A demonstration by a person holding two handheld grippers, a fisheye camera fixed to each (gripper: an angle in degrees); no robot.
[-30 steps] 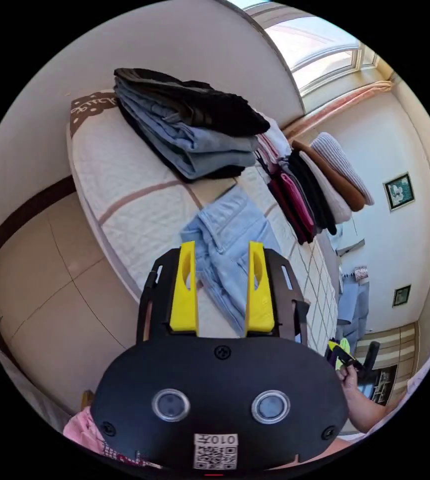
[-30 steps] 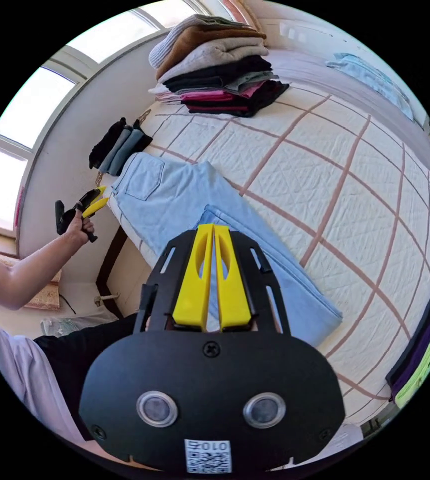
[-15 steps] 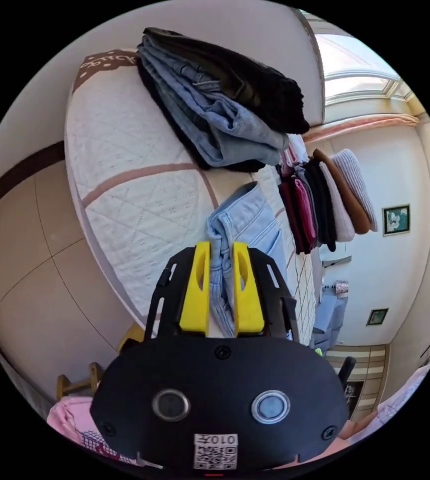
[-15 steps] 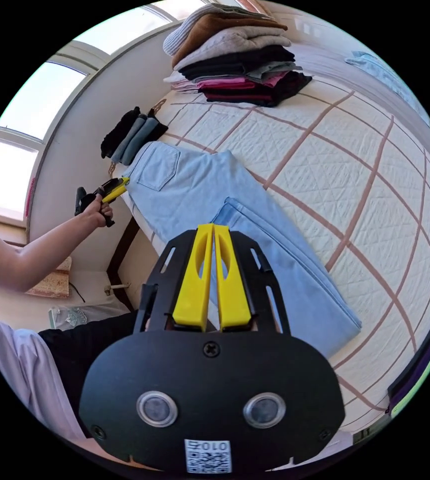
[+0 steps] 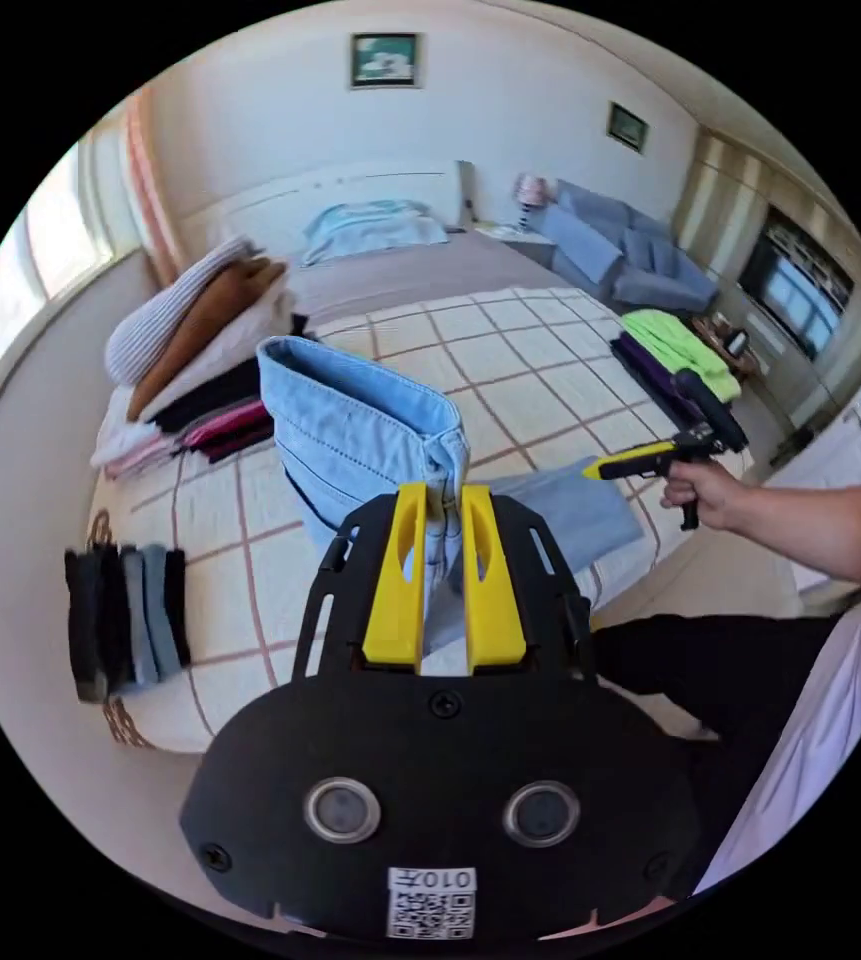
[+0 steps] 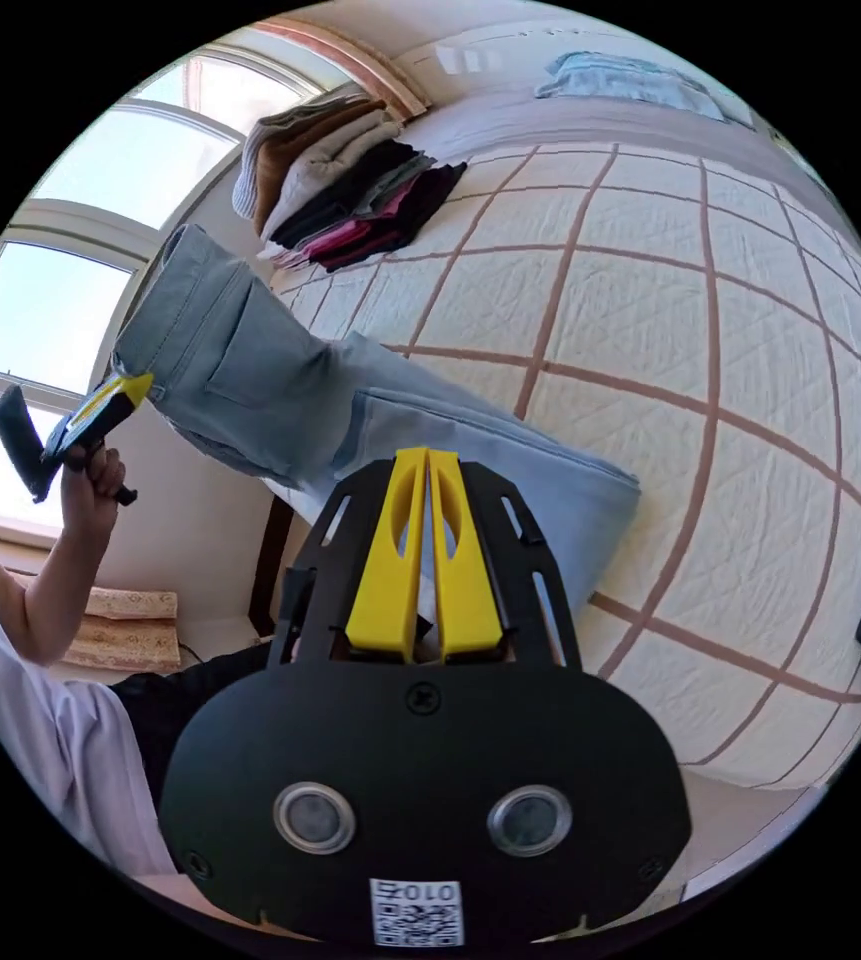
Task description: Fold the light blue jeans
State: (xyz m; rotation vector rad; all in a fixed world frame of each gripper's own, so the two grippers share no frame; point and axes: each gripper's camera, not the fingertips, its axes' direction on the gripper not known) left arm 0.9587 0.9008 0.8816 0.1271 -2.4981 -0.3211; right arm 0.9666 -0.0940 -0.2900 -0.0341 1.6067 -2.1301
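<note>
Both grippers pinch the light blue jeans point(image 5: 350, 430) over the quilted bed point(image 6: 710, 420): the left gripper point(image 5: 443, 520) clamps the raised waistband, the right gripper point(image 6: 424, 500), jaws nearly together, apparently grips the leg fabric. Thick denim could slip from either narrow pinch, skewing the fold; the right jaws' contact is hidden

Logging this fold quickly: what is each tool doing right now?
Left tool: closed on the waist end of the light blue jeans, lifted off the bed.
Right tool: closed on the jeans' leg end.
</note>
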